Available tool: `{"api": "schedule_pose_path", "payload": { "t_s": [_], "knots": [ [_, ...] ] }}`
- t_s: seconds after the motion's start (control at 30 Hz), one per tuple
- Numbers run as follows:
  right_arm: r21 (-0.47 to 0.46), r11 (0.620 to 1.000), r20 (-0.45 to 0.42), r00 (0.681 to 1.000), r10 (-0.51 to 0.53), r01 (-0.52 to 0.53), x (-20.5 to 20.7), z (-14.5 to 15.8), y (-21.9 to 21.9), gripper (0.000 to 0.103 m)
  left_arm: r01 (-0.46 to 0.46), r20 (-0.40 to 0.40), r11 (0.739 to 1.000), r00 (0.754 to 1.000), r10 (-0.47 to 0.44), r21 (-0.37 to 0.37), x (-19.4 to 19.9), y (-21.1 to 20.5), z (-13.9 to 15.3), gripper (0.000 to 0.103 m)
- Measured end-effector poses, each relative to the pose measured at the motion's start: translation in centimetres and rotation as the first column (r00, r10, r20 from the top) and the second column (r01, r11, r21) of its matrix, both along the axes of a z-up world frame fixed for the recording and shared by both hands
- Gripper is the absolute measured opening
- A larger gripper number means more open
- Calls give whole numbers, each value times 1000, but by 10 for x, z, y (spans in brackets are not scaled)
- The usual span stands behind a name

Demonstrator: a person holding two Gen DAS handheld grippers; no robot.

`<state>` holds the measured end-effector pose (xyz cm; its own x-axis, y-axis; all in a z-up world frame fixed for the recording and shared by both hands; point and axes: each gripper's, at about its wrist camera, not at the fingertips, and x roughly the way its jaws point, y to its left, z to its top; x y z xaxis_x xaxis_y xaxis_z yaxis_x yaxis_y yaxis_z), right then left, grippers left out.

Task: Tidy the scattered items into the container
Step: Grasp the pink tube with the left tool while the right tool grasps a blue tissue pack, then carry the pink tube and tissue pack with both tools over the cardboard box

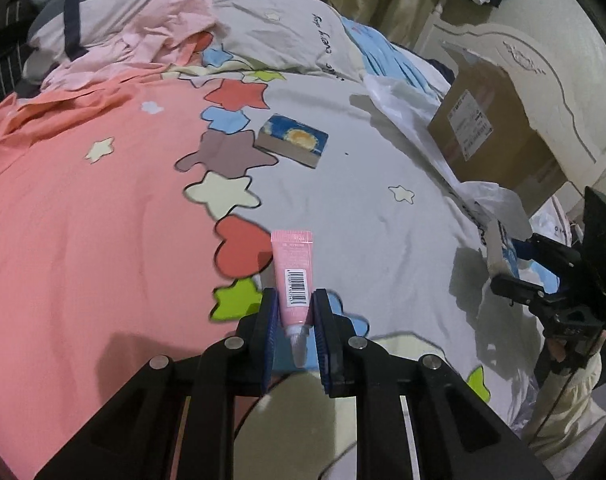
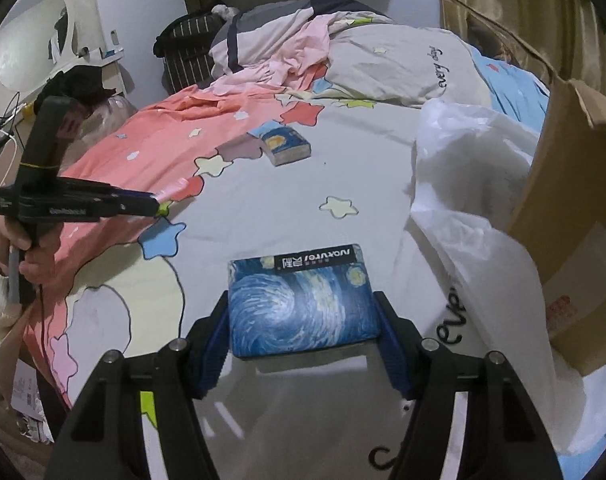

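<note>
My left gripper (image 1: 294, 312) is shut on a pink tube (image 1: 292, 276) with a barcode, cap toward me, held above the bed. My right gripper (image 2: 303, 316) is shut on a blue starry-night pack (image 2: 301, 304), held above the bed sheet. A second blue starry-night pack (image 1: 292, 139) lies on the sheet farther up the bed; it also shows in the right wrist view (image 2: 285, 145). A cardboard box (image 1: 491, 132) stands at the bed's right side, and shows close by in the right wrist view (image 2: 571, 240). The right gripper shows at the right edge of the left wrist view (image 1: 499, 264).
White plastic bags (image 2: 463, 168) lie beside the box. Pillows and crumpled pink clothes (image 2: 287, 60) pile up at the head of the bed. The pink and white star-print sheet (image 1: 103, 220) covers the bed. The left gripper and hand show at left (image 2: 63, 204).
</note>
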<state>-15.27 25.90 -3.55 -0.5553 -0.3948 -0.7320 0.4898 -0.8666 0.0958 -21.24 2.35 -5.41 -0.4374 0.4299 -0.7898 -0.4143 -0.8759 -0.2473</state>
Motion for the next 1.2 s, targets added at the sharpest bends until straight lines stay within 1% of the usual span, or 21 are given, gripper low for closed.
{"api": "schedule_pose_path", "payload": {
  "t_s": [0.13, 0.2, 0.3, 0.37, 0.5, 0.6, 0.7, 0.87, 1.0, 1.2],
  "knots": [
    [-7, 1000, 11, 1000, 6, -5, 5, -2, -2, 62, -10, -29, 1000, 1000, 10, -2, 15, -13, 8, 18],
    [-12, 1000, 13, 1000, 4, -4, 8, -2, -4, 62, -20, -35, 1000, 999, 20, 14, 20, -19, 12, 18],
    [-32, 999, 19, 1000, 19, -18, 13, -1, -7, 62, -45, -48, 997, 998, 48, 56, 28, -32, 21, 18],
    [-30, 999, 20, 999, 30, -30, 16, 0, -11, 62, -57, -56, 997, 997, 61, 57, 32, -37, 25, 18],
    [-39, 998, 20, 999, 48, -47, 22, 4, -18, 62, -45, -69, 998, 996, 48, 44, 44, -37, 32, 18],
    [-46, 998, 15, 999, 51, -50, 25, 8, -21, 62, -21, -81, 999, 996, 25, 40, 53, -30, 37, 18],
    [-39, 998, -9, 998, 55, -56, 32, 18, -23, 62, -2, -88, 999, 996, 5, 32, 60, -21, 41, 18],
    [-31, 998, -39, 997, 59, -61, 44, 33, -20, 62, 36, -99, 998, 995, -32, 43, 68, 1, 45, 18],
    [-22, 998, -57, 997, 55, -56, 53, 41, -15, 62, 83, -110, 996, 991, -79, 32, 77, 26, 49, 18],
    [-26, 999, -87, 996, 32, -35, 66, 54, 1, 62, 126, -125, 992, 985, -122, 25, 90, 52, 57, 18]
  ]
}}
